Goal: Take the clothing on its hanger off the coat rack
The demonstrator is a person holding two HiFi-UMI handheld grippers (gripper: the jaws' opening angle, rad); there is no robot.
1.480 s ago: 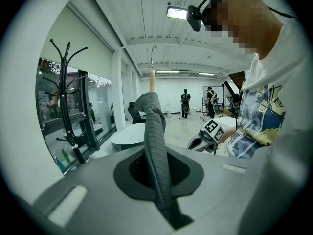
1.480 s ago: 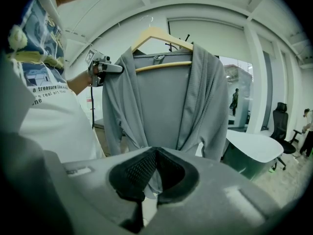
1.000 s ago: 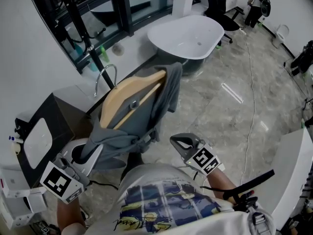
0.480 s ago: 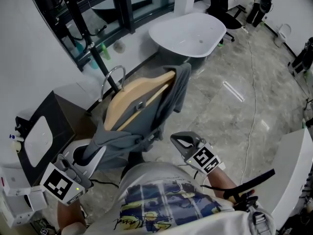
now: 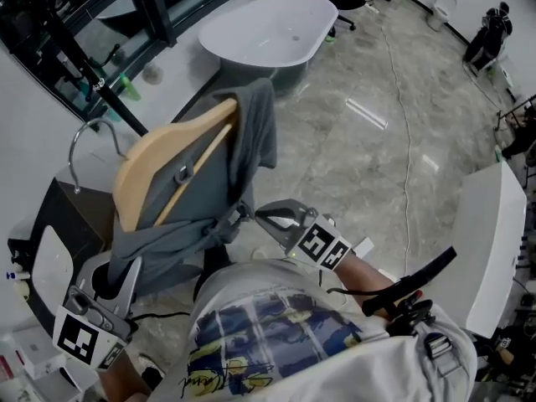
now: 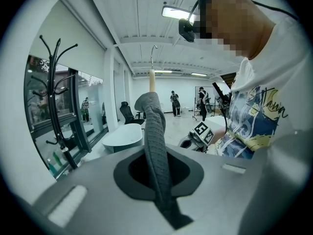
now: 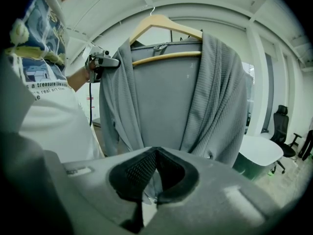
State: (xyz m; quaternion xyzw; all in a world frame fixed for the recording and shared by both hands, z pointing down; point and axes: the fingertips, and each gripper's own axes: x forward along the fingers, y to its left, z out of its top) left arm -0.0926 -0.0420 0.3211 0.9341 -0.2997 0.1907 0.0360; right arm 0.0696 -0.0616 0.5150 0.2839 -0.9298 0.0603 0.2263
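Observation:
A grey knit garment point(image 5: 213, 182) hangs on a wooden hanger point(image 5: 172, 153), whose metal hook point(image 5: 84, 136) rests on nothing that I can see. The black coat rack point(image 5: 79, 57) stands just behind it. My left gripper point(image 5: 117, 273) is shut on the garment's edge, and the cloth point(image 6: 155, 131) runs up through its jaws. My right gripper point(image 5: 268, 218) is shut at the garment's lower hem, with a fold of pale cloth pinched between the jaws. In the right gripper view the garment point(image 7: 166, 102) and hanger point(image 7: 164, 23) fill the front, and the left gripper point(image 7: 102, 62) grips near the shoulder.
A white bathtub point(image 5: 268, 28) stands on the marble floor beyond the garment. A dark cabinet with a white basin point(image 5: 50, 258) is at the left, and a white counter point(image 5: 494, 241) at the right. A cable point(image 5: 402, 99) trails over the floor. People stand far off in the left gripper view.
The hanger with the garment has shifted left, and its hook now sits left of the rack's pole. The right gripper has come up against the hem. Both grippers stayed shut.

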